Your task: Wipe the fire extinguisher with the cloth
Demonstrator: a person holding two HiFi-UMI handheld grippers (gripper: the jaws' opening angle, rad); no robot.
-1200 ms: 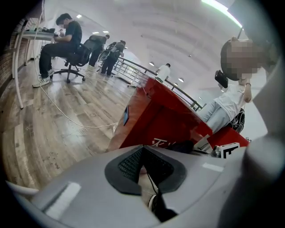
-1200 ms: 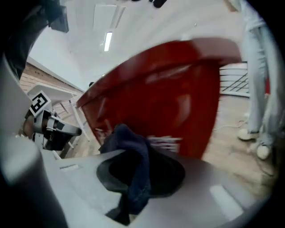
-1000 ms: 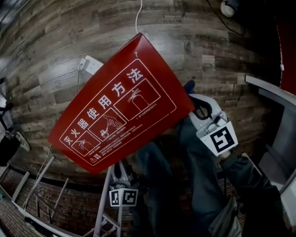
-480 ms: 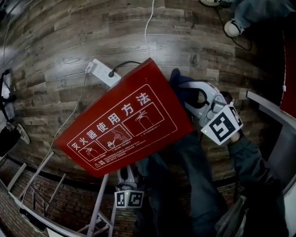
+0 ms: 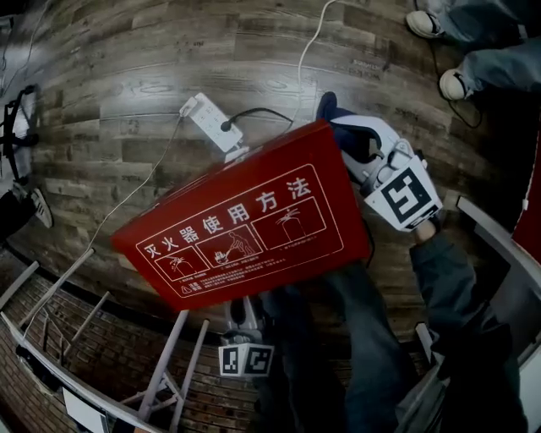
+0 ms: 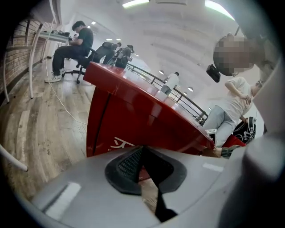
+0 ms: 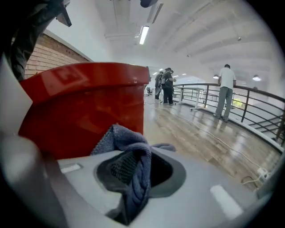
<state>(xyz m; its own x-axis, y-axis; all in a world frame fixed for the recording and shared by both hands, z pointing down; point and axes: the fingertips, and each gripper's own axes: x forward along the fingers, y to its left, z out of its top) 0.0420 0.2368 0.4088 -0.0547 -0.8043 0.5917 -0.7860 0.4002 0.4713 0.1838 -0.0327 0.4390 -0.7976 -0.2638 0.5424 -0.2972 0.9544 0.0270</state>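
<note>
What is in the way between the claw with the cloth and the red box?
Nothing that shows. The right claw pinches the blue cloth, and the red fire extinguisher box rises right behind the cloth, with nothing between them. Whether the cloth touches the box cannot be told.

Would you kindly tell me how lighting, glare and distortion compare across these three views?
Head view: dim, heavy fisheye curving the floor planks, yet the red box print stays legible. Left gripper view: bright, ceiling lights glaring off the box's glossy top, corners blacked out. Right gripper view: bright, sheen on the floor, the cloth close and fairly sharp.
</note>
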